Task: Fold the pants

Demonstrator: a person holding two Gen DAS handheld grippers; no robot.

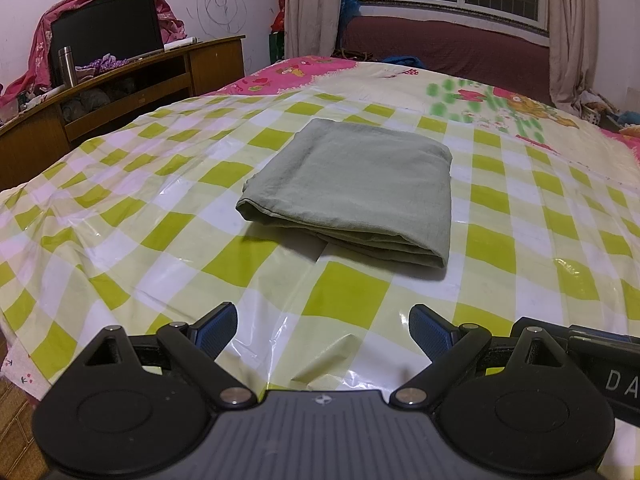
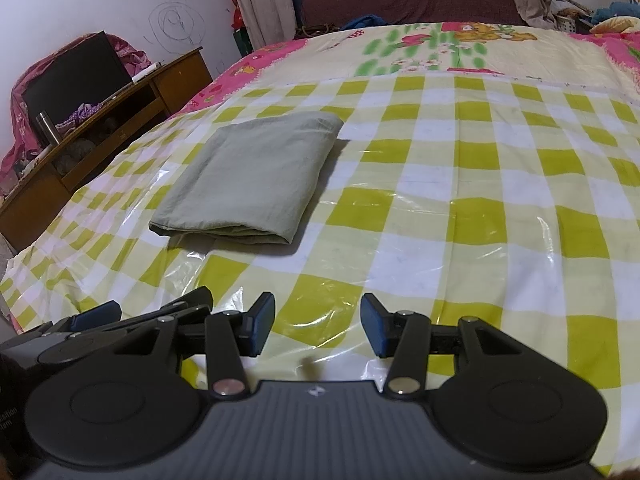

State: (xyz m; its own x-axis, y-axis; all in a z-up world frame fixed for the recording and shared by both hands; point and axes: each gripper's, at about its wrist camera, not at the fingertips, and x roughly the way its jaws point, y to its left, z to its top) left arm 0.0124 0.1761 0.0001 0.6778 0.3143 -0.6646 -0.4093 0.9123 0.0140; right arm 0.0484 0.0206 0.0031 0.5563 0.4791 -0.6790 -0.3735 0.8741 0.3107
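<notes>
Left wrist view: the pants (image 1: 352,188) lie folded into a thick green rectangle on the bed (image 1: 120,216), on its checked plastic sheet (image 1: 348,292). The left claw (image 1: 323,330) hangs short of the pants, its jaws apart and nothing between them, only sheet below. Right wrist view: the same pants (image 2: 248,184) sit ahead and to the left of the right claw (image 2: 318,326), which also stands apart and empty, clear of the fabric. The left claw (image 2: 120,312) shows just beside it at the left edge. Beyond the pants, left of the bed, stands a wooden cabinet (image 1: 132,76) with a dark screen (image 1: 104,28) and a metal flask (image 1: 67,65).
</notes>
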